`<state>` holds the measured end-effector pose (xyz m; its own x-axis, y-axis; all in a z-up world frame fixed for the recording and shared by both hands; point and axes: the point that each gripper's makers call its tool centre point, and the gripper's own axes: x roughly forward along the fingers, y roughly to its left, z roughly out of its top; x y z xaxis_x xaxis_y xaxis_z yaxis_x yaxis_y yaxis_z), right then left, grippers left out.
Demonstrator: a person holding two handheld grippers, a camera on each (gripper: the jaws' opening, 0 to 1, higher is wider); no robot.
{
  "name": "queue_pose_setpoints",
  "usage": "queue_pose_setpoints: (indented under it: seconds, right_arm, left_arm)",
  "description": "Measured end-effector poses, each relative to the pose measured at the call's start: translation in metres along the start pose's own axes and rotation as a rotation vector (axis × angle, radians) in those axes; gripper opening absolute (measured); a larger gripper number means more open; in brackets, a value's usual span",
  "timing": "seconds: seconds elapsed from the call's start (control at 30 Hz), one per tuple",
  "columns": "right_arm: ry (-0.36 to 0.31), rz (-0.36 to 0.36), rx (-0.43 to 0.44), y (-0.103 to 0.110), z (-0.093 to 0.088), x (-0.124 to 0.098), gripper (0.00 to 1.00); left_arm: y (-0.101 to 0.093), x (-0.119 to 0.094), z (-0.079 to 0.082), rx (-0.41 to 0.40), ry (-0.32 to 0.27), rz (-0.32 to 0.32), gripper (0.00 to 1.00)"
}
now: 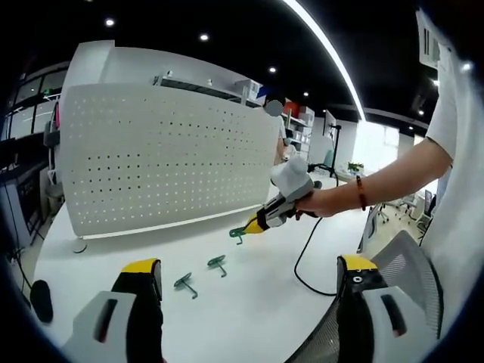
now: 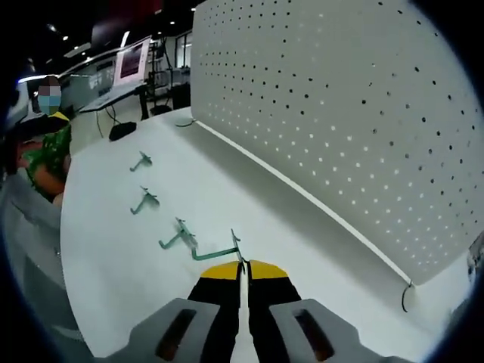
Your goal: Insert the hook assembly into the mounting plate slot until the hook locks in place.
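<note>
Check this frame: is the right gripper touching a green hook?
Touching. In the right gripper view, the right gripper has its jaws shut on the green hook, which sticks out from their tips.

**An open-plan office or lab floor**

You're working at a white table (image 1: 249, 302) with a standing perforated white panel (image 1: 166, 162) on it. Above you runs a black ceiling with spot lights and a long light strip (image 1: 325, 53). Behind the panel stand shelves (image 1: 299, 125), and what look like desks with monitors (image 2: 128, 64), though they're blurred. A mesh office chair (image 1: 404, 265) sits beside you.
</note>
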<state>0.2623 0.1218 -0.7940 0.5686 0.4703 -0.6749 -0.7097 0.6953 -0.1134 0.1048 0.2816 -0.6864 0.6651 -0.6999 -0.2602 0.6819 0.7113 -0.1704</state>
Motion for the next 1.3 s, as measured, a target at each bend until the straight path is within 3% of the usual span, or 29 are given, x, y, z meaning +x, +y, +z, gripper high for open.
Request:
queue_pose_setpoints:
  seconds: [0.33,1.3]
  right_arm:
    - [-0.099,-0.036,-0.001,0.001,0.027,-0.018,0.0]
    - [-0.25,-0.051,0.019,0.015,0.064,-0.053,0.01]
  left_arm:
    - [-0.005,0.003,0.001,-0.004,-0.004,-0.014,0.98]
    - [-0.017,0.013,0.011,-0.014,-0.022,-0.055,0.95]
